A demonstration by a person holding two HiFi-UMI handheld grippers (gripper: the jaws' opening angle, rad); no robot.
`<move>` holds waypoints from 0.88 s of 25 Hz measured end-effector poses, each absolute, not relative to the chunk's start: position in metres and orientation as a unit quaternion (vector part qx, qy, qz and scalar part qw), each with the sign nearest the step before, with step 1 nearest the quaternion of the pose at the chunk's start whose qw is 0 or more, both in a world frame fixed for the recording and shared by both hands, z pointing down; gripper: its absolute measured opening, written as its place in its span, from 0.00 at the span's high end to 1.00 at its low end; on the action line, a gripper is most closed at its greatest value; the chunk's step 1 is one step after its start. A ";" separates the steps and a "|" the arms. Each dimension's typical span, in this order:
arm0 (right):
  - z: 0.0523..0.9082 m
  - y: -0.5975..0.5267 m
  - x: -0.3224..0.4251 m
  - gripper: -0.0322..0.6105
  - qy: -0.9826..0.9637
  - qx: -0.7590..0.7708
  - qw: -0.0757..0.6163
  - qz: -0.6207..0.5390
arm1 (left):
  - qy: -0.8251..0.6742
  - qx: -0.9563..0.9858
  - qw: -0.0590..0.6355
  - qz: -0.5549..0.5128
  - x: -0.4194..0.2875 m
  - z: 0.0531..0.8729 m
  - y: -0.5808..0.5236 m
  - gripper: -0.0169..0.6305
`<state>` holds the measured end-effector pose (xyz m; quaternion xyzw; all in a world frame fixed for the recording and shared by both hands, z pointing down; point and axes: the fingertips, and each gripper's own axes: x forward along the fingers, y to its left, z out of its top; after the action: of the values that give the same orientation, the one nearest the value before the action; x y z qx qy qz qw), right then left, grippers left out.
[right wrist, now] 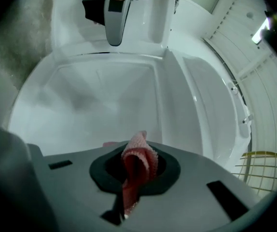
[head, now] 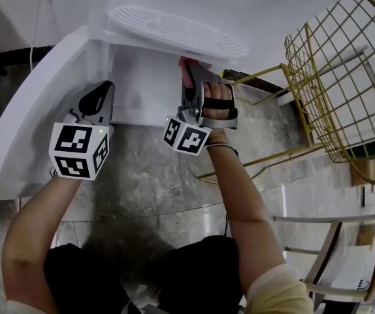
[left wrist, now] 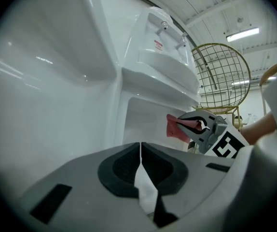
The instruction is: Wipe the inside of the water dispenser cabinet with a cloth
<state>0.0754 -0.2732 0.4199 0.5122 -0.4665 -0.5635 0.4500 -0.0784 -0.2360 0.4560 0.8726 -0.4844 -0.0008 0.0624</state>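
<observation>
Right claw is clamped on the red cloth inside the cabinet; left claw, jaws together and empty, sits at its 9 o'clock.

No legible wording, red-and-white sticker on water dispenser front, print too small to read, black-and-white square code patterns on left cube and right cube.
</observation>
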 end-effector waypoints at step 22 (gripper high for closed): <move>0.468 -0.301 0.101 0.91 -0.448 0.530 0.555 -0.458 | -0.476 0.877 0.064 0.012 -0.076 0.469 -0.232 0.97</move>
<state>0.1010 -0.3011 0.4676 0.5305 -0.4484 -0.4577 0.5551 -0.0765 -0.2321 0.4693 0.8770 -0.4761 0.0118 0.0636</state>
